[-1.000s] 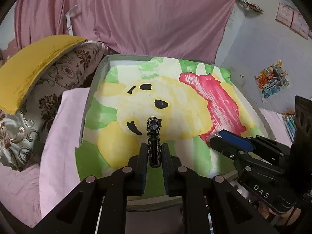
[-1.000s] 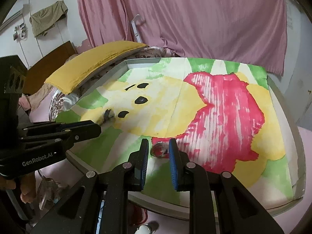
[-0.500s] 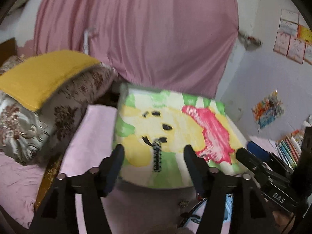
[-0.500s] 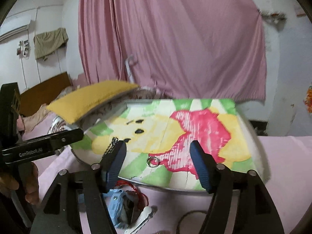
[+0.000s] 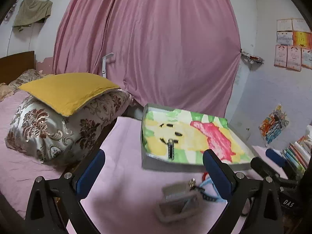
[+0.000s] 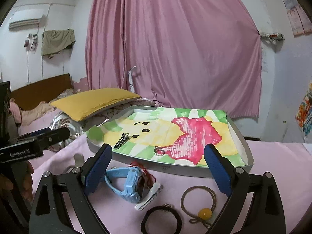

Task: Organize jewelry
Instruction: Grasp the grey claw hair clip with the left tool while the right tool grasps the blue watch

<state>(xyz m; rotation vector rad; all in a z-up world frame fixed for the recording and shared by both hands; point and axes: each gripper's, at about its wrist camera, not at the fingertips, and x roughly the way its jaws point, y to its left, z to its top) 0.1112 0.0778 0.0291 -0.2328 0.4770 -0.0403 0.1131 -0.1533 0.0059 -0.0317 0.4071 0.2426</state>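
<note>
A grey tray [image 6: 197, 168] lined with a yellow, green and red drawing lies on the pink bed; it also shows in the left wrist view [image 5: 165, 162]. A black braided bracelet [image 6: 121, 140] [image 5: 171, 149] and a silver ring [image 6: 159, 151] lie in it. In front of the tray lie a blue watch [image 6: 129, 185], a white hair clip [image 6: 149, 196], a black hair tie [image 6: 161, 220] and a brown hair tie with a yellow bead [image 6: 200, 202]. My left gripper [image 5: 154, 172] and right gripper [image 6: 158, 167] are both open, empty, pulled back from the tray.
Pillows [image 5: 64, 120] lie left of the tray. A blurred grey object [image 5: 179, 200] lies on the sheet near the left gripper. Books [image 5: 298, 154] stand at the right. A pink curtain [image 6: 171, 48] hangs behind.
Both grippers opened, leaving the bracelet and the ring in the tray, and drew back and up from it.
</note>
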